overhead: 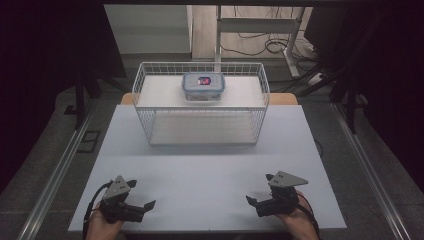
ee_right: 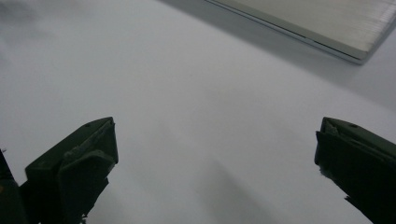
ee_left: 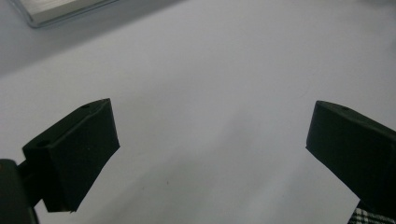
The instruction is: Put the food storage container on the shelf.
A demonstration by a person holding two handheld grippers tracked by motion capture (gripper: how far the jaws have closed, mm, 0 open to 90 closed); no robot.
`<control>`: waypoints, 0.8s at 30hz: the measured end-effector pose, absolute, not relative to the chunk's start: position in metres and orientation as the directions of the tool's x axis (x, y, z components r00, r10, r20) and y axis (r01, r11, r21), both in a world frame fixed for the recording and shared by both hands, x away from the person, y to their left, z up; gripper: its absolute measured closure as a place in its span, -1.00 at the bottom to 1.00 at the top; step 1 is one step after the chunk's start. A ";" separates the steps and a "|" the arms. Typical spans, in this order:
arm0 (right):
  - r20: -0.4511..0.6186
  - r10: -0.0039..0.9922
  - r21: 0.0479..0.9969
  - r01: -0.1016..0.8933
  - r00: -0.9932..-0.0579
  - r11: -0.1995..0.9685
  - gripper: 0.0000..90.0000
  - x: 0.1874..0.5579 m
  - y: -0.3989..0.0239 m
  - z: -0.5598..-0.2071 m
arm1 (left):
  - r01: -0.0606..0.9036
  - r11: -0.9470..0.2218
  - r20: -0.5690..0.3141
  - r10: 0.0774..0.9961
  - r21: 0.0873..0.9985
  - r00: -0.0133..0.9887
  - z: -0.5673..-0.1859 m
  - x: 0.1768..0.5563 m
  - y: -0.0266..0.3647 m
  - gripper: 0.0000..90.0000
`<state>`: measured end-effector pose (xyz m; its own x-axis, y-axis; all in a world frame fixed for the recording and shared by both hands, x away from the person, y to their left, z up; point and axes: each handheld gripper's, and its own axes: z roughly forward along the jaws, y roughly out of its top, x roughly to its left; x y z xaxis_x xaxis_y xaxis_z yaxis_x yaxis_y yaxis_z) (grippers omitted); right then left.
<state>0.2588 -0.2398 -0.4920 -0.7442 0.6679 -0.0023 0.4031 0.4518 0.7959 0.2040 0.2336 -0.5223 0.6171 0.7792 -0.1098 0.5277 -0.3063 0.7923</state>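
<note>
Two grippers rest at the worktop's (overhead: 210, 165) near edge, jaws apart, empty.
Left gripper (overhead: 141, 196), right gripper (overhead: 258, 191) well short of the lidded container (overhead: 203, 86) in the far wire basket (overhead: 150, 122).

Plain white table (overhead: 210, 165), metal rail on the left (overhead: 55, 175), another on the right (overhead: 372, 170), white desk frame (overhead: 255, 25) and floor cables (overhead: 272, 46) at the far end.

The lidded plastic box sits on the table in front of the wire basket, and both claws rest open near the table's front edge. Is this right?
Not quite. The high view shows the plastic box inside the wire basket, not in front of it. The left claw and right claw are indeed open near the front edge.
</note>
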 end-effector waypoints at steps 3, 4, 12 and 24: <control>-0.004 0.678 0.794 0.409 -0.735 0.449 -1.00 0.257 -0.245 -0.493 | 0.532 -0.299 -0.114 0.784 0.792 0.610 -0.523 0.201 0.237 -0.96; -0.004 0.685 0.794 0.414 -0.728 0.445 -1.00 0.256 -0.248 -0.493 | 0.535 -0.299 -0.114 0.786 0.790 0.608 -0.524 0.200 0.238 -0.96; -0.004 0.717 0.796 0.431 -0.697 0.424 -1.00 0.251 -0.263 -0.494 | 0.544 -0.291 -0.112 0.800 0.787 0.590 -0.527 0.195 0.245 -0.97; 0.007 0.730 0.744 0.492 -0.683 0.452 -1.00 0.245 -0.276 -0.506 | 0.585 -0.311 -0.100 0.820 0.749 0.564 -0.536 0.190 0.254 -0.99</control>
